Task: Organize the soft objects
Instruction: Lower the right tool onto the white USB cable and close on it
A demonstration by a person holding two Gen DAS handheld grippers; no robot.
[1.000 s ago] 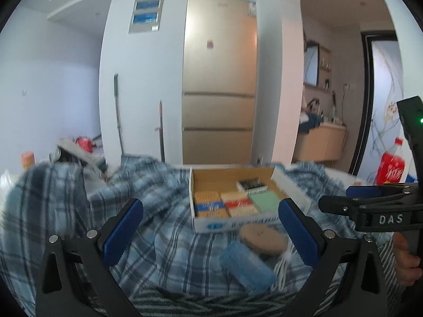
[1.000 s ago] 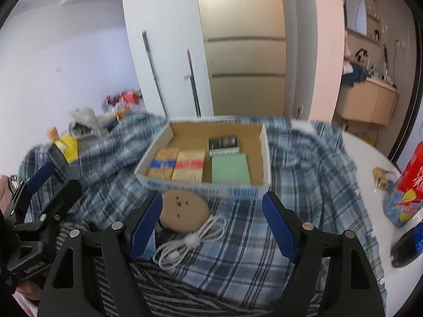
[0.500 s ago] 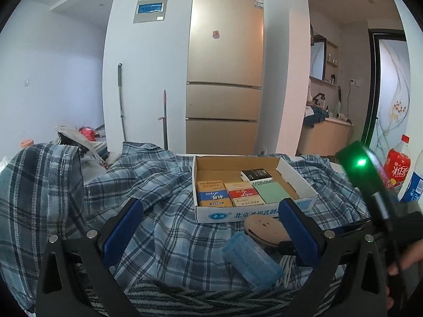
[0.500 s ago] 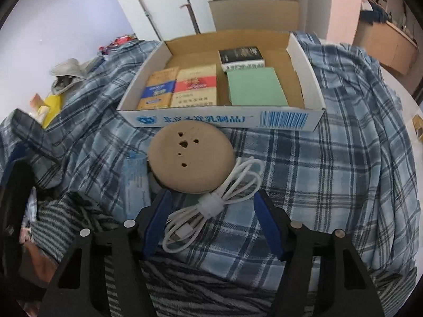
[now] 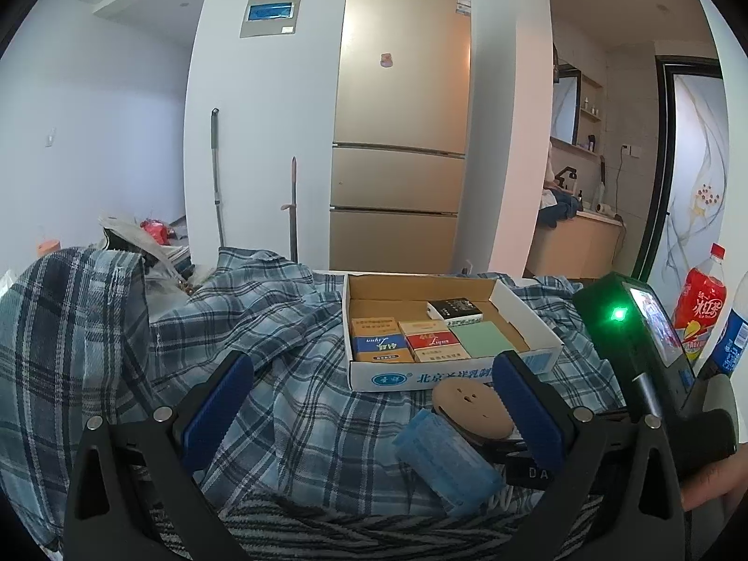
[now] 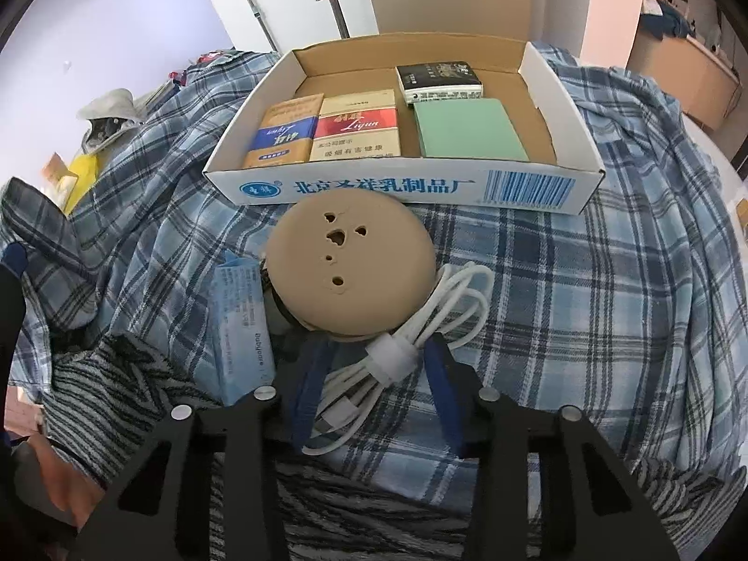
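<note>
A coiled white cable (image 6: 435, 318) with a white strap lies on the blue plaid shirt (image 6: 607, 280), beside a round tan disc (image 6: 350, 262). My right gripper (image 6: 374, 383) has its blue fingers close around the cable's near end, narrowed but not clearly pinching it. A blue tissue pack (image 6: 238, 327) lies left of the disc; it also shows in the left wrist view (image 5: 444, 458). My left gripper (image 5: 369, 402) is wide open and empty above the shirt, with the disc (image 5: 472, 409) near its right finger.
An open cardboard box (image 6: 397, 187) holds several small packs and a green pad; it sits just behind the disc. A striped grey cloth (image 6: 140, 374) lies at the near edge. Soda bottles (image 5: 701, 308) stand at the right. A fridge (image 5: 402, 117) stands behind.
My right gripper has moved down and forward onto the cable and its fingers have narrowed around it. The left gripper has stayed open and nearly still.
</note>
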